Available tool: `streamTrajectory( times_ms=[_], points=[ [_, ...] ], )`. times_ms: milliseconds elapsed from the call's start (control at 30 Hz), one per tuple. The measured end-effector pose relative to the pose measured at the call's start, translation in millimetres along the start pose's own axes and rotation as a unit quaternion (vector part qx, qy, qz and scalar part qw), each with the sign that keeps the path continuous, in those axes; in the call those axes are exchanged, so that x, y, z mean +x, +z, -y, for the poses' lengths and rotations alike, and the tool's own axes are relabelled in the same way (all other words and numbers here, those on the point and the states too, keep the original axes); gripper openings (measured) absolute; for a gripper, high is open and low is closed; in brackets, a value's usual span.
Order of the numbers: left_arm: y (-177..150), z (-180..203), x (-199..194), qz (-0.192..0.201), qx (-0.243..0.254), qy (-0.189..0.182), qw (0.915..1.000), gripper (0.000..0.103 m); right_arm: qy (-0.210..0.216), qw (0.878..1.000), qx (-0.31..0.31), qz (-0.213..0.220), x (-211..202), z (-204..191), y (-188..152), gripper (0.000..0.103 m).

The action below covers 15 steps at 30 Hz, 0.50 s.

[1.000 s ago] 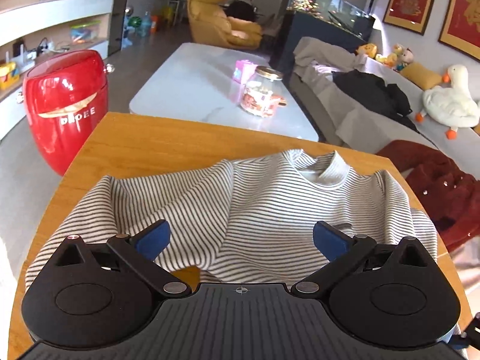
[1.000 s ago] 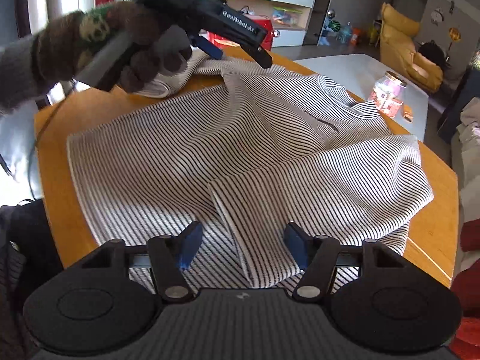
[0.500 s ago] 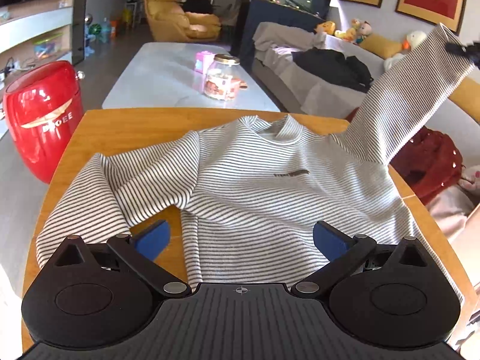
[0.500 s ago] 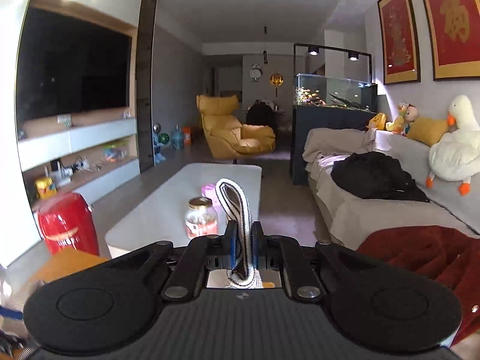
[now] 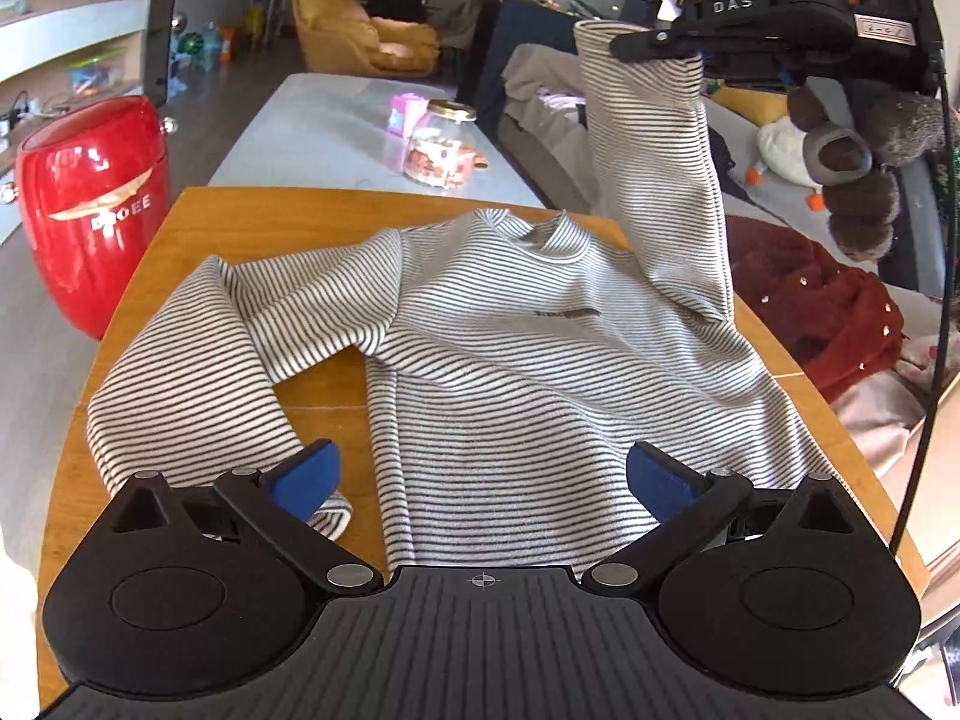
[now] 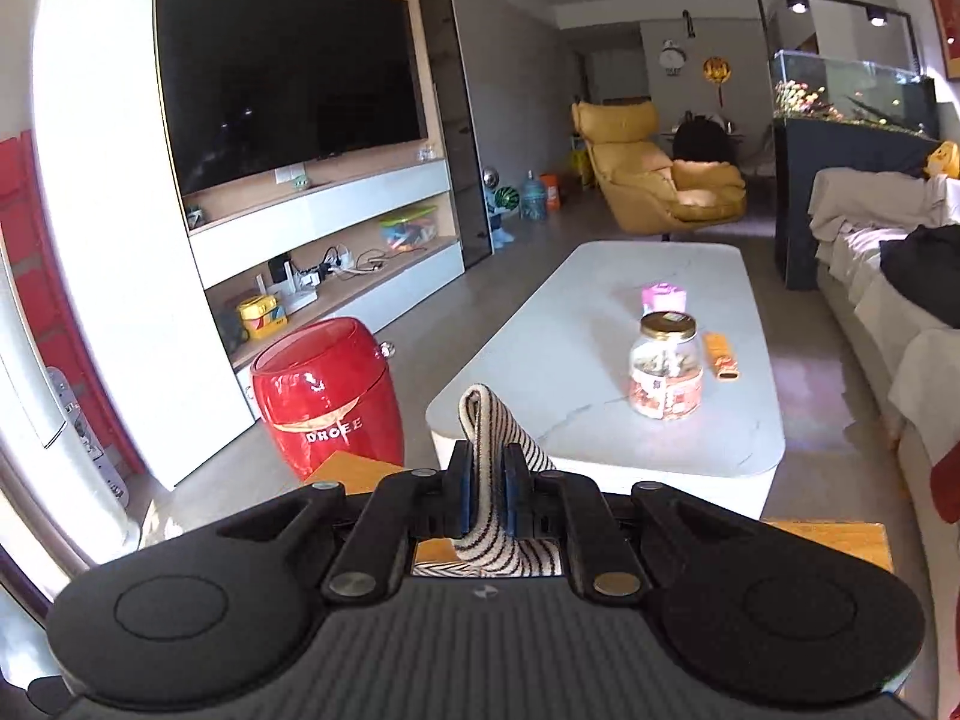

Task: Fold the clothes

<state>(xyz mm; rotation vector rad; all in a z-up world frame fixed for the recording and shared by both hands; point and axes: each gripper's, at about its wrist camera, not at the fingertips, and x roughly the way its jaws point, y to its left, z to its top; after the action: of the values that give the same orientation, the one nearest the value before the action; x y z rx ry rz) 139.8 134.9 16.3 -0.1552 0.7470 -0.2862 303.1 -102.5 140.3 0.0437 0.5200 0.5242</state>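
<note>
A grey-and-white striped long-sleeved top (image 5: 540, 372) lies face up on a wooden table (image 5: 252, 222), collar at the far side. My left gripper (image 5: 480, 474) is open and empty, just above the hem at the near edge; the left sleeve cuff (image 5: 327, 519) lies by its left finger. My right gripper (image 5: 654, 45) is shut on the right sleeve's cuff (image 6: 483, 480) and holds that sleeve (image 5: 654, 180) up high above the table's right side. In the right wrist view the cuff sticks up between the closed pads (image 6: 459, 495).
A red barrel-shaped bin (image 5: 90, 204) stands left of the table. Behind the table is a white coffee table (image 5: 336, 132) with a glass jar (image 5: 441, 144). A sofa with a dark red garment (image 5: 834, 312) is at the right.
The right gripper closed on the right sleeve's cuff, lifted it high, and has swung it in from the far right toward the shirt. The left gripper drew back to the hem, staying open.
</note>
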Motion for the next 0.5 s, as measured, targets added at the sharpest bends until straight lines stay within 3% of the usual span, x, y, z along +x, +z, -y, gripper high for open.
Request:
streamTrajectory(
  times_ms=[133,200,233,267,500],
  points=[
    [-3,-10,-5,-0.002,-0.004,0.014,0.9999,0.103,0.004,1.0,0.001,-0.007,18,-14,-6,0.01],
    [-5,-16,-5,-0.004,-0.01,0.019,0.9998,0.103,0.006,1.0,-0.003,-0.003,20,-19,-7,0.019],
    [-5,-19,-6,-0.005,-0.014,0.021,0.9997,0.103,0.004,1.0,-0.004,0.0,20,-20,-7,0.033],
    [-6,-20,-6,-0.005,-0.017,0.022,0.9996,0.103,0.002,1.0,-0.005,0.002,20,-22,-7,0.037],
    [-7,-27,-5,-0.004,-0.027,0.017,0.9995,0.103,-0.038,0.999,0.017,-0.021,17,12,-26,0.037]
  ],
)
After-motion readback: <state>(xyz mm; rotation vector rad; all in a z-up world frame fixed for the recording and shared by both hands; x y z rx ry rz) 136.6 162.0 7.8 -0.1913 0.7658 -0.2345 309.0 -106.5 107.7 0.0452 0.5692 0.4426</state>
